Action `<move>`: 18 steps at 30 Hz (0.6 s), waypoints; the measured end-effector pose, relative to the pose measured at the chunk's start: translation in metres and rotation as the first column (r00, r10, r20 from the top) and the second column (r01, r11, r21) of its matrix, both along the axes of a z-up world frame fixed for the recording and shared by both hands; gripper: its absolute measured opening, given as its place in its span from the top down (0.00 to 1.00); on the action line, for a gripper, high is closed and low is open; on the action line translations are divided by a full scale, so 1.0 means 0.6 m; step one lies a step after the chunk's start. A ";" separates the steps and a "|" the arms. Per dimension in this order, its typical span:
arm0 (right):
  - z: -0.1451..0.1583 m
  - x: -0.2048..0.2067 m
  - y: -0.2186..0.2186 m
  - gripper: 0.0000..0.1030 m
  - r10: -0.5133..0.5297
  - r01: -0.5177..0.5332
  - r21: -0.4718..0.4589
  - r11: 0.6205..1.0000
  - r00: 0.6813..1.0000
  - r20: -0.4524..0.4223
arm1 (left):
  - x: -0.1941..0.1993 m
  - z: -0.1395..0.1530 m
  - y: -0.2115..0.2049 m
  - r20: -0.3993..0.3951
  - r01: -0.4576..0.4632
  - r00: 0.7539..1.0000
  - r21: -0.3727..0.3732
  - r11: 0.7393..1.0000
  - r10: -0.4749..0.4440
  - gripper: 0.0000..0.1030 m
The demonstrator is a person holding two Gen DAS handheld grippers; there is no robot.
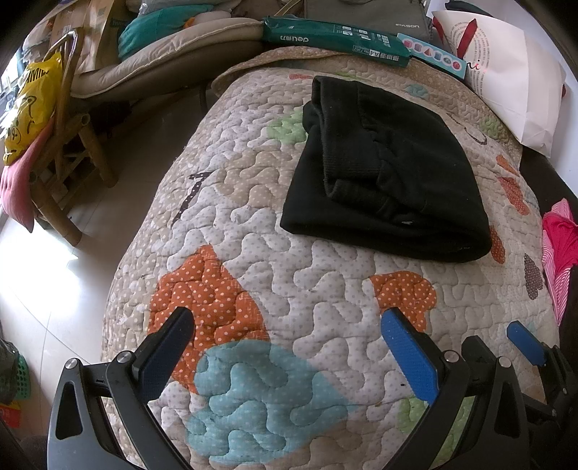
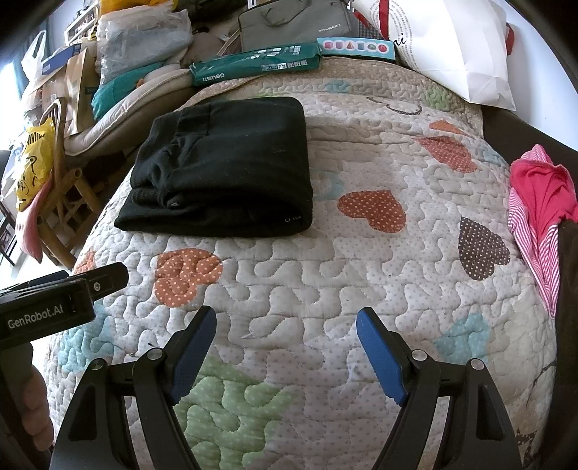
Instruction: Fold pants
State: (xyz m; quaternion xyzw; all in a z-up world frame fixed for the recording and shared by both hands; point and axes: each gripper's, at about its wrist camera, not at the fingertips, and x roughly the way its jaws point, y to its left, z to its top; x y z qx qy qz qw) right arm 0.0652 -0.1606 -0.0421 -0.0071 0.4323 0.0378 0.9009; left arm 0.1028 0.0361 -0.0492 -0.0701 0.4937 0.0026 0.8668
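The black pants [image 1: 386, 173] lie folded into a compact thick rectangle on the quilted bedspread [image 1: 253, 224]. They also show in the right wrist view [image 2: 224, 166], left of centre. My left gripper [image 1: 287, 321] is open and empty, held above the quilt well short of the pants. My right gripper [image 2: 285, 321] is open and empty too, above the quilt, nearer than the pants and to their right. One blue pad of the right gripper shows in the left wrist view [image 1: 525, 343]. The left gripper's body shows in the right wrist view [image 2: 54, 303].
A pink and striped garment [image 2: 542, 202] lies at the quilt's right edge. A green paper pack [image 2: 253, 65], a white bag [image 2: 451, 47] and a grey case [image 2: 296, 21] line the far edge. A bamboo chair [image 1: 68, 162] with a yellow bag [image 1: 32, 105] stands left.
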 end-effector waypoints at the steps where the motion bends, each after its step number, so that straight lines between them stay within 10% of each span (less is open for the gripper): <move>1: 0.000 -0.001 0.000 0.18 0.000 0.000 0.000 1.000 1.000 0.000 | 0.000 0.000 0.000 0.000 0.000 1.000 0.000 1.000 0.000 0.00; 18: -0.003 0.001 0.003 0.18 0.005 -0.005 -0.007 1.000 1.000 -0.004 | -0.002 -0.001 0.001 -0.001 0.001 1.000 0.001 1.000 -0.001 0.00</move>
